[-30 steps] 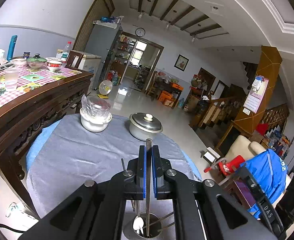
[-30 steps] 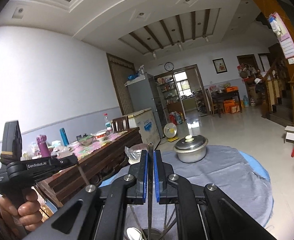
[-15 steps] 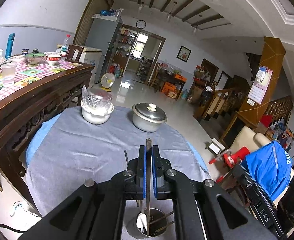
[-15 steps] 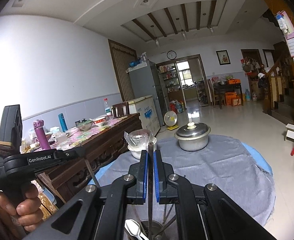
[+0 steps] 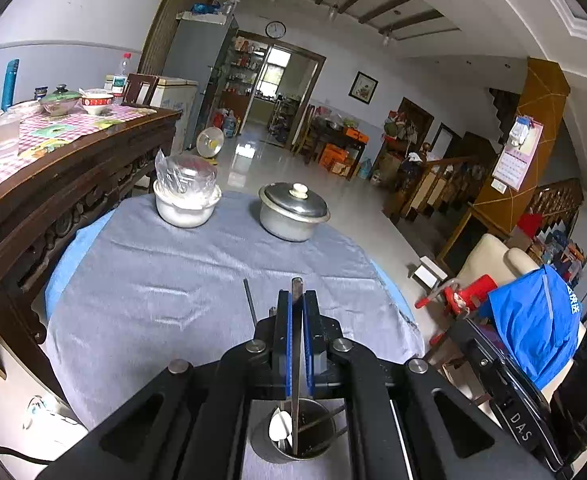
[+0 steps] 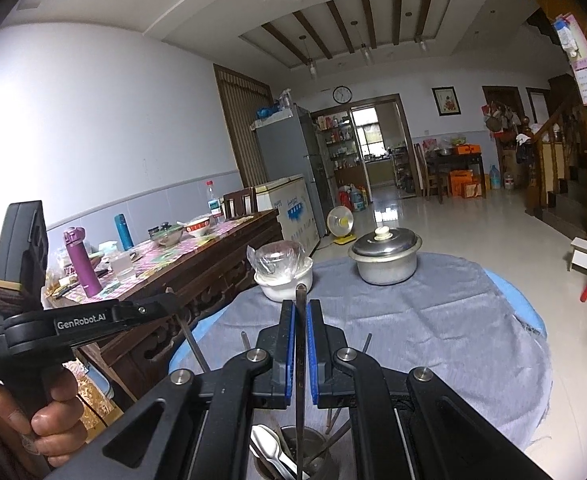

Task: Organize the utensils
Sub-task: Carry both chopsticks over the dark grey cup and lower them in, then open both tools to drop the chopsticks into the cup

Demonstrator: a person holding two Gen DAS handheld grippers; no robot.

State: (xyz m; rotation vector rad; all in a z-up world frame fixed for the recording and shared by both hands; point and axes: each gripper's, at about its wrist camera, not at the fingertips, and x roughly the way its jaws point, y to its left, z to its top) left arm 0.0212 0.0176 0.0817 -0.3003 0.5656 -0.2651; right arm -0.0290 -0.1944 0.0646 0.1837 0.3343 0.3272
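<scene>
My left gripper (image 5: 296, 304) is shut on a thin metal utensil handle (image 5: 295, 360) that stands upright, its lower end inside a steel utensil cup (image 5: 293, 436) on the grey cloth. The cup holds a white spoon (image 5: 280, 428) and several sticks. My right gripper (image 6: 301, 312) is shut on another metal utensil handle (image 6: 300, 360), also upright over the same cup (image 6: 297, 460), where white spoons (image 6: 269, 450) lie. The left gripper's body (image 6: 73, 324) shows at the left of the right wrist view.
A round table with grey cloth (image 5: 165, 288) carries a covered white bowl (image 5: 185, 200) and a lidded steel pot (image 5: 293, 212) at its far side. A dark wooden sideboard (image 5: 53, 184) with dishes stands at the left. A blue jacket (image 5: 533, 328) hangs at the right.
Both views have tilted down a little, so more of the cup and table shows. Both grippers stay shut on their utensils over the cup.
</scene>
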